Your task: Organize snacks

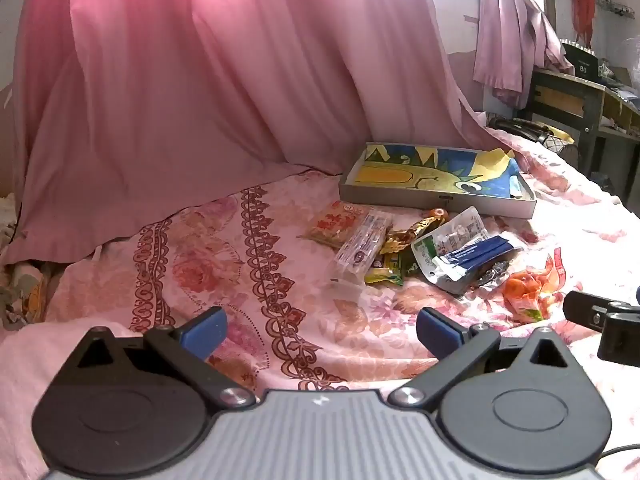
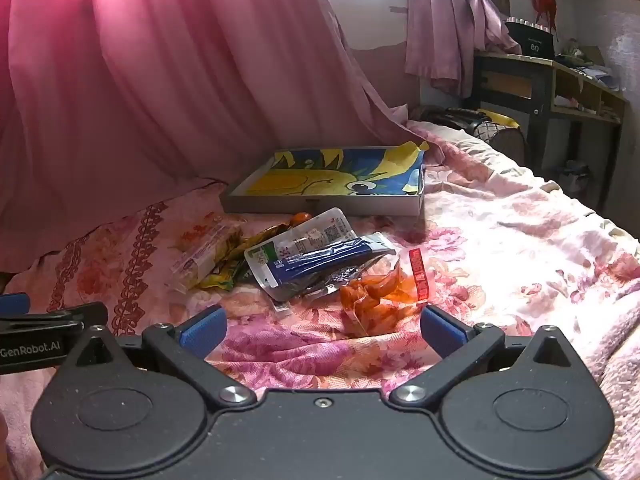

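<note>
Several snack packets lie in a loose pile on the floral bedspread point(image 1: 280, 280). Among them are an orange noodle-like packet point(image 1: 334, 222), a clear wrapped bar point(image 1: 362, 242), a yellow-green wrapper point(image 1: 390, 270), a white, green and blue pouch point(image 1: 456, 248) point(image 2: 308, 256) and an orange-red clear bag point(image 1: 528, 288) point(image 2: 376, 292). Behind the pile sits a shallow grey box point(image 1: 436, 202) point(image 2: 320, 206) lined with a blue and yellow cartoon sheet. My left gripper point(image 1: 320, 332) is open, short of the pile. My right gripper point(image 2: 322, 330) is open just before the orange-red bag.
A pink curtain point(image 1: 200, 80) hangs behind the bed and drapes onto it. A dark desk with shelves point(image 2: 560, 92) stands at the far right beside the bed's edge. Pink fuzzy fabric point(image 1: 36, 344) lies at the near left.
</note>
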Tool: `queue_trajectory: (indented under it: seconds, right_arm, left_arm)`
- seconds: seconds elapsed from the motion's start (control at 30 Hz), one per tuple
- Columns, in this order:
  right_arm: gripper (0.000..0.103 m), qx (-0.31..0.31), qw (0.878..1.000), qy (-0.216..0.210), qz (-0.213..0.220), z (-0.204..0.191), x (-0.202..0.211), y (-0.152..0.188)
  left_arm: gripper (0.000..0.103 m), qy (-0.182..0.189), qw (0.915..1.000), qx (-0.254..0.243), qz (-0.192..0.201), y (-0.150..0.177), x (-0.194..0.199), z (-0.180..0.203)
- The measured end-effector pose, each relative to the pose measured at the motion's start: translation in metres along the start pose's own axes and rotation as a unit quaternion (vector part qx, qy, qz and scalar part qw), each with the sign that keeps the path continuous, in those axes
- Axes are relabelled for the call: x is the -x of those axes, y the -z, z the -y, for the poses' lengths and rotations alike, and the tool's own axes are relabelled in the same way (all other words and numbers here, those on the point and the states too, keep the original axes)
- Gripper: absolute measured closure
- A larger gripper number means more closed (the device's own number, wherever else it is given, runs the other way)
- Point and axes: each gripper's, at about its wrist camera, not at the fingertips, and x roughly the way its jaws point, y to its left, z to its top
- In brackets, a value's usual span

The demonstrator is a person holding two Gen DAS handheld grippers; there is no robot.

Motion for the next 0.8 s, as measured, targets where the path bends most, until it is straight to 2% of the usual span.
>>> queue_trajectory:
  seconds: [0.8]
  right_arm:
    - [0.001,-0.001,1.000,0.000,-0.003,-0.0001,-0.0029,0.0007]
  left_arm:
    - [0.000,-0.001,1.0000,-0.002,-0.002,0.0000,-0.0001,0.0001]
